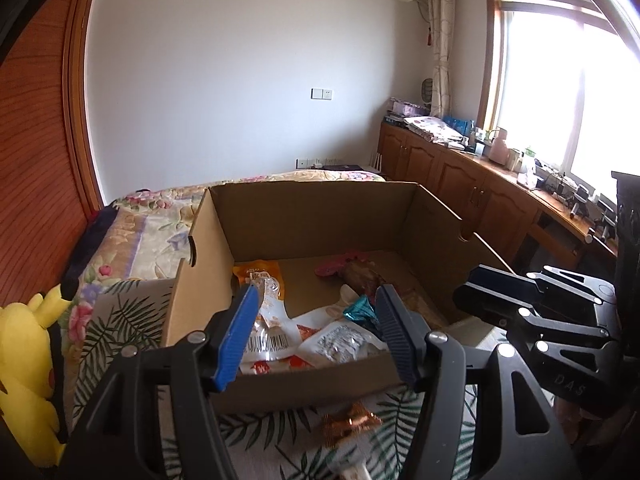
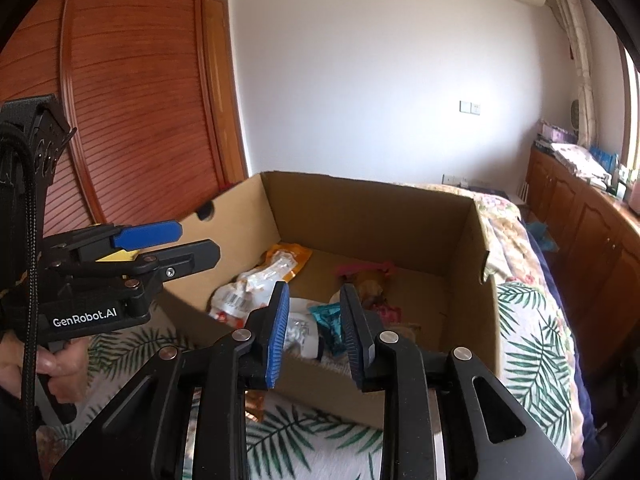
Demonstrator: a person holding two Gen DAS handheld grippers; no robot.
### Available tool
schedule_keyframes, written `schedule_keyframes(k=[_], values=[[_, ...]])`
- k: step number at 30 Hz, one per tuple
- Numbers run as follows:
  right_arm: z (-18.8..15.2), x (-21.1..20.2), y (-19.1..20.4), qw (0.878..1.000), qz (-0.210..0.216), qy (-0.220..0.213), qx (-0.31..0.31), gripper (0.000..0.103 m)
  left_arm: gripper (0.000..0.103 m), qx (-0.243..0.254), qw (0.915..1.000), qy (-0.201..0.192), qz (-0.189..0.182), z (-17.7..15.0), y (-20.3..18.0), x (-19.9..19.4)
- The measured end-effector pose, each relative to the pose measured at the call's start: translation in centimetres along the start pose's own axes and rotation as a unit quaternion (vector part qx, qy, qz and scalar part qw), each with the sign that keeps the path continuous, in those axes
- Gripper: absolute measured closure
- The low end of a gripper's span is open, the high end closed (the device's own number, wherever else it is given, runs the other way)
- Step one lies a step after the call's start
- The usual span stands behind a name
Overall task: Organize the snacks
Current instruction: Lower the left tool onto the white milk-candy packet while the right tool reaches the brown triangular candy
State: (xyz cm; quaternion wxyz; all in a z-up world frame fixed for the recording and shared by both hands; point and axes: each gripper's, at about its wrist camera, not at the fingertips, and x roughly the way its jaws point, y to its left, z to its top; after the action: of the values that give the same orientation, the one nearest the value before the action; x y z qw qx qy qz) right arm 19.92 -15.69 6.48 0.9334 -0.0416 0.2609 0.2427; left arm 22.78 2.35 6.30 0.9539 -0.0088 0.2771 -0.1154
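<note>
Both grippers hang empty over the near edge of the snack box

The left gripper [image 1: 316,336] tilts downward with its jaws parted and nothing between them; the right gripper [image 2: 314,334] is angled likewise, jaws narrower, also empty. Snack packets [image 1: 280,332] lie inside the cardboard box [image 1: 320,216] on the bed [image 1: 132,216]. Only the left view shows an orange wrapped snack [image 1: 352,424] outside the box and a yellow plush toy [image 1: 28,360]; only the right shows a hand [image 2: 52,372] gripping the left handle
</note>
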Motion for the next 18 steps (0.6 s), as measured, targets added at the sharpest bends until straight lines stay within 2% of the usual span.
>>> schedule_keyframes(k=[8, 18], values=[[-1.7, -2.7, 0.9, 1.000, 0.000, -0.001, 0.002, 0.076, 0.040, -0.006, 1.0000, -0.005, -0.003, -2.7, -0.3, -3.4], [-5.2, -3.9, 1.6, 1.000, 0.005, 0.017, 0.004, 0.074, 0.040, -0.004, 0.9990, 0.045, -0.001, -7.9, -0.4, -3.5]])
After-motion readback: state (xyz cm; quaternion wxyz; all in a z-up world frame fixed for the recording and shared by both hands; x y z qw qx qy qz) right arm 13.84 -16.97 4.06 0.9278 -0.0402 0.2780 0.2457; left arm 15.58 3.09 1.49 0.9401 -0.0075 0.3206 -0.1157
